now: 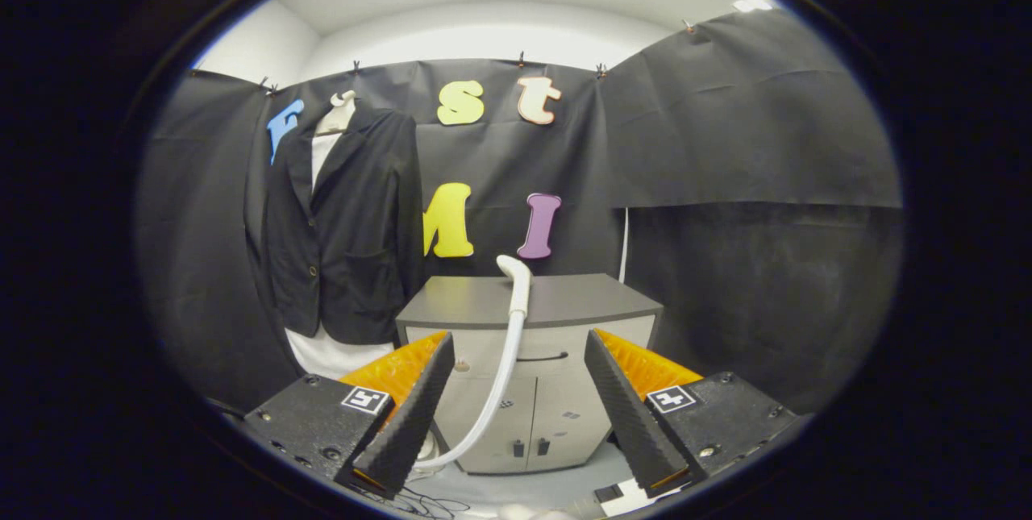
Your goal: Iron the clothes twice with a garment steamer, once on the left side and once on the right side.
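Fingers are held apart, ridged and wedge-shaped, grasping nothing. Between and beyond them a smooth curved steamer wand is seen against a matte cabinet; a dark jacket hangs beyond, leftward.

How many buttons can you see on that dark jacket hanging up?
2. One button sits on the front edge of the jacket at chest height, the other just below it. Folds may hide more. The open gripper holds nothing.
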`<state>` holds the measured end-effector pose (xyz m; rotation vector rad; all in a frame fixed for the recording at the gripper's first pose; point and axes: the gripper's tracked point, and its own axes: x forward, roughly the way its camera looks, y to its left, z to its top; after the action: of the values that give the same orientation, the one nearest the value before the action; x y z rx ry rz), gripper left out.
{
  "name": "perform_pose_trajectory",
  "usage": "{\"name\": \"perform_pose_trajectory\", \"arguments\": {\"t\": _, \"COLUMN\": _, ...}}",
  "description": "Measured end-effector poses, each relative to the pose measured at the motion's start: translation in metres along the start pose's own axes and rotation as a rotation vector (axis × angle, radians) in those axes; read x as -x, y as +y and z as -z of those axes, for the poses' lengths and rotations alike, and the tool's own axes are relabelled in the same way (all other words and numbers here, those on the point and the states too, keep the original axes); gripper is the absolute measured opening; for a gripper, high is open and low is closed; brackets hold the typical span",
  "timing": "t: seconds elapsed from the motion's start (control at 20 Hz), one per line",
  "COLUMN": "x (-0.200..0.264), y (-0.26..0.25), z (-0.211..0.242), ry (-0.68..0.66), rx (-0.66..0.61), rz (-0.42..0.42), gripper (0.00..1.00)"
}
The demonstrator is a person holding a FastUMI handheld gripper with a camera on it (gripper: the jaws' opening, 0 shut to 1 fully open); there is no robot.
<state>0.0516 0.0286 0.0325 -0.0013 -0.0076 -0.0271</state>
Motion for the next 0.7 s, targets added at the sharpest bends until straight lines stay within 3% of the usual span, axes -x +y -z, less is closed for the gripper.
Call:
{"name": "perform_pose_trajectory", "arguments": {"t": 0.3, "x": -0.058, "y": 0.0, "z": -0.031, "ry": -0.007, "rx": -0.004, "rz": -0.006, "gripper": 1.0}}
{"name": "perform_pose_trajectory", "arguments": {"t": 0.7, "x": -0.183, "y": 0.005, "z": -0.065, "ry": 0.008, "rx": 0.005, "rz": -0.059, "gripper": 1.0}}
